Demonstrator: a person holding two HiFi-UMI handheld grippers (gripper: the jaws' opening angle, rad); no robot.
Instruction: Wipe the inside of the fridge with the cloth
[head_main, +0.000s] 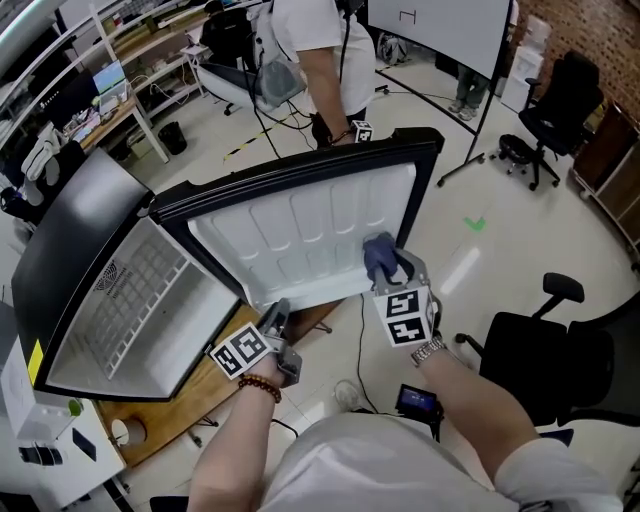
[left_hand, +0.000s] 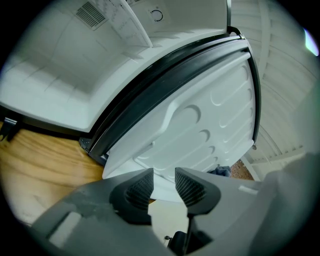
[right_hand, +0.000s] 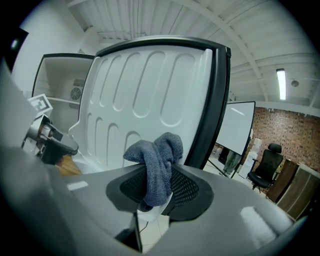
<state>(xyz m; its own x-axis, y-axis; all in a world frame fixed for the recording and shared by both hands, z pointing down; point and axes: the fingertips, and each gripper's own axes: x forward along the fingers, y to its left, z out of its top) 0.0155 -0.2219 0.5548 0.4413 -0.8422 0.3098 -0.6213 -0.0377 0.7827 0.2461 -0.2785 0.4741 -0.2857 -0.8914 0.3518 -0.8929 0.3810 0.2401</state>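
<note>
We hold the right gripper (head_main: 395, 272) just right of centre in the head view, its fingers clamped on the blue-grey cloth (right_hand: 159, 159); the cloth bunches up above the fingers and hangs down between them; it sits in front of the lower right part of the door (head_main: 310, 225), over the ribbed white inner face, though we cannot tell whether it touches; the fridge (head_main: 70, 270) stands open at the left of the head view on a wooden tabletop (head_main: 190, 400), a wire shelf (head_main: 140, 290) showing inside its white cavity; the door swings out across the middle of the frame, its dark rim along the top and right; our left gripper (left_hand: 164, 186) is at the lower centre of the head view, just beside the door's bottom edge; its fingers stand apart with a narrow gap and nothing pinched between them, the door's lower edge showing beyond the gap; a person (head_main: 320, 60) stands beyond the door at the top of the frame; an office chair (head_main: 555, 110) sits at the upper right.
</note>
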